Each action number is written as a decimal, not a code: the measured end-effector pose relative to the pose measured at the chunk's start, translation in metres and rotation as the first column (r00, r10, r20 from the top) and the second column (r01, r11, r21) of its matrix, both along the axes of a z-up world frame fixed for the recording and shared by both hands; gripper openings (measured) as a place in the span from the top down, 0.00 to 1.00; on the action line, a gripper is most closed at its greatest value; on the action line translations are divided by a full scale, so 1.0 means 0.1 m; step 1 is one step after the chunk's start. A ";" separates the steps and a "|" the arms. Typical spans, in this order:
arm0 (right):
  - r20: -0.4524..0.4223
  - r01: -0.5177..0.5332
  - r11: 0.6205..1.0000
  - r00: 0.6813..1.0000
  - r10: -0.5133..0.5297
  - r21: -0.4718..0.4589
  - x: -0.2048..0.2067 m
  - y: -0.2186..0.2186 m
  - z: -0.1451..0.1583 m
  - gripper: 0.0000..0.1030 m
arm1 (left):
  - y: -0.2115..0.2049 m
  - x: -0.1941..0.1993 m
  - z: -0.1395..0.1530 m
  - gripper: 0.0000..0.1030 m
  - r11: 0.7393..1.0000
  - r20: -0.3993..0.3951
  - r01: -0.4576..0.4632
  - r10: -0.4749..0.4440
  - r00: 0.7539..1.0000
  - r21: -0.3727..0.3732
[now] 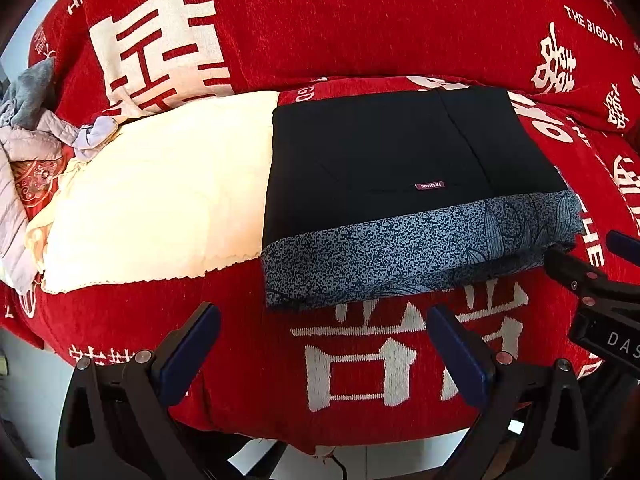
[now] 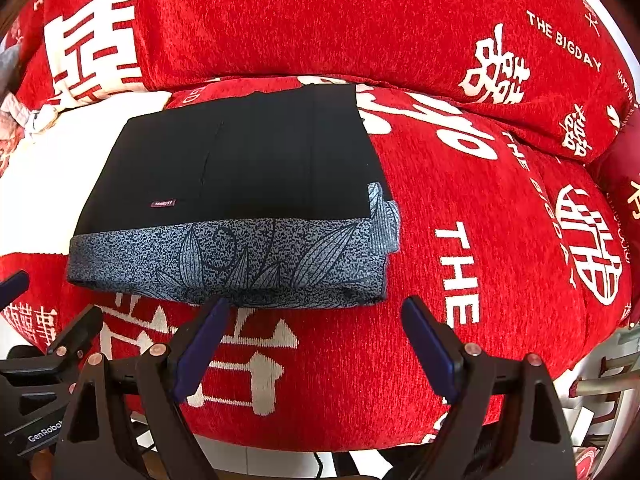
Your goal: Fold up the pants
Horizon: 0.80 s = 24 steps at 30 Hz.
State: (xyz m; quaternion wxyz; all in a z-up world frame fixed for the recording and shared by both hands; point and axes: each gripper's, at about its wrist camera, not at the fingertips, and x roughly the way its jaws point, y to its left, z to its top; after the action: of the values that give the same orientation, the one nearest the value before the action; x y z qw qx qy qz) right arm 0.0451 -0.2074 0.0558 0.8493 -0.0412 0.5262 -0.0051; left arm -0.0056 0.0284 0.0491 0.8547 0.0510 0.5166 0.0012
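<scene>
The pants (image 1: pixel 392 168) lie folded into a compact rectangle on the red sofa seat: black cloth on top with a small purple label, a blue-grey leaf-print layer along the near edge. They also show in the right wrist view (image 2: pixel 240 184). My left gripper (image 1: pixel 324 320) is open and empty, just in front of the pants' near left corner. My right gripper (image 2: pixel 316 312) is open and empty, in front of the pants' near right edge. The right gripper's body shows at the right of the left wrist view (image 1: pixel 592 288).
A red sofa cover (image 2: pixel 460 240) with white characters covers seat and backrest. A cream cloth (image 1: pixel 160 200) lies left of the pants. Grey and lilac garments (image 1: pixel 36 128) are piled at the far left. The seat's front edge drops to a pale floor.
</scene>
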 end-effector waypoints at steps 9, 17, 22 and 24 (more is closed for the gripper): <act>0.001 -0.003 1.000 1.000 0.003 0.000 0.00 0.00 0.00 0.12 | 0.06 0.03 -0.02 0.00 1.000 -0.012 -0.018 0.019 1.000 0.002; 0.001 -0.009 1.000 1.000 0.009 -0.003 0.01 0.03 -0.01 0.12 | 0.14 0.05 -0.06 0.00 0.998 -0.034 -0.054 0.053 0.998 -0.027; 0.004 -0.009 1.000 1.000 0.009 -0.003 0.03 0.03 -0.01 0.12 | 0.14 0.07 -0.05 0.00 0.998 -0.034 -0.047 0.046 0.998 -0.033; 0.004 -0.009 1.000 1.000 0.009 -0.004 0.03 0.03 -0.01 0.12 | 0.13 0.07 -0.06 0.00 0.998 -0.039 -0.049 0.047 0.998 -0.030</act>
State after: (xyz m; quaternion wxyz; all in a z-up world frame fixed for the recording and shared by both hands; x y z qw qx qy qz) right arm 0.0481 -0.2046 0.0552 0.8504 -0.0453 0.5242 -0.0023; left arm 0.0010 0.0417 0.0436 0.8450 0.0253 0.5341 0.0127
